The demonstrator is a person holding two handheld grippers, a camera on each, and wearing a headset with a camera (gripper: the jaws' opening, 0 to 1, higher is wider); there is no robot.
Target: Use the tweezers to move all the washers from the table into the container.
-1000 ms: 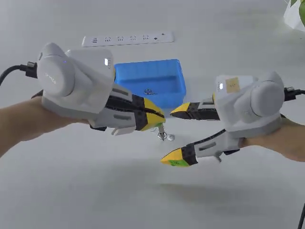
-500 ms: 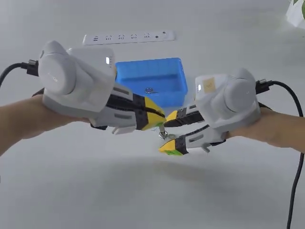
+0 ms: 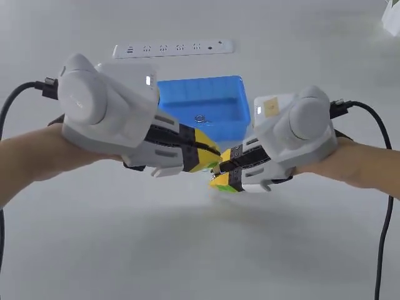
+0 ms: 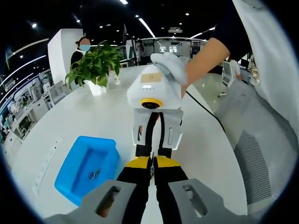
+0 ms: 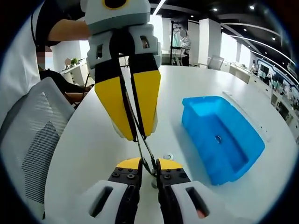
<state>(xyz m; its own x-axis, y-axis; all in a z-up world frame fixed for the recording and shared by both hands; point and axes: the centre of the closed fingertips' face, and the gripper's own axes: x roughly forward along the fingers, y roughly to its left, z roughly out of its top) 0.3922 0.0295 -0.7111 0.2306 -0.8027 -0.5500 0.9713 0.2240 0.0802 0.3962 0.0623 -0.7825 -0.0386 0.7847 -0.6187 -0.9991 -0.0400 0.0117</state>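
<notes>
Metal tweezers [image 5: 145, 153], thin, pinched in the yellow-tipped jaws of the left gripper [image 5: 137, 133], lower ends clamped between the closed jaws of the right gripper [image 5: 148, 164]. Small silver ring washer [image 5: 168, 156] on white table [image 5: 88, 140] just past the right jaws' tips, slightly to their right; another inside the blue plastic container [image 5: 198, 140] farther right.

My left tool [image 3: 210, 156] and right tool [image 3: 224, 174] stand tip to tip with the tweezers [image 5: 144, 149] between them, so neither can go forward, the blue container [image 3: 200, 80] closes the way just behind, and the bare tabletop [image 3: 187, 250] toward me and at both sides is free.
</notes>
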